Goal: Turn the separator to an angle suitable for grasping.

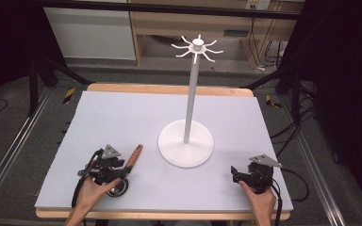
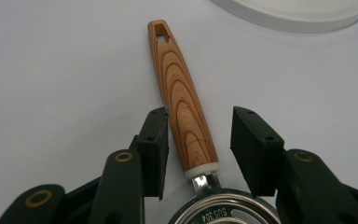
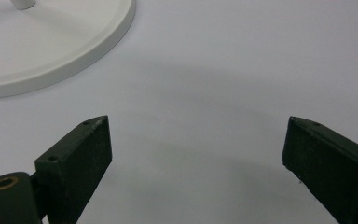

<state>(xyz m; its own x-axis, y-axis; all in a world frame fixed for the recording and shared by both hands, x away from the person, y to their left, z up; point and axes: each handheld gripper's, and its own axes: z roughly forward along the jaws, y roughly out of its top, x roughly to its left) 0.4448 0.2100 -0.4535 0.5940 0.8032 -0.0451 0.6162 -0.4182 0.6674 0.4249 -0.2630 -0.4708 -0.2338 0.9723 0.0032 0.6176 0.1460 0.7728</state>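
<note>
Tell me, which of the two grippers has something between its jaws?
The left gripper: a wooden utensil handle lies between its jaws. The right gripper brackets bare table.

Glossy wood-grain handle (image 2: 182,102), shiny steel strainer rim (image 2: 223,212), matt white stand base (image 2: 298,14).

One marking can be read: "SUS 304", stamped into the steel rim (image 2: 214,215) of the utensil, just below the white collar at the near end of its wooden handle (image 2: 182,98). In the left gripper view the letters run along the curve of the rim and appear upside down, at the bottom edge of that view. The rest of the rim beyond these characters is cut off, so any further stamp cannot be told. In the high view, a small plate (image 1: 253,4) on the far furniture carries marks too small to read.
</note>
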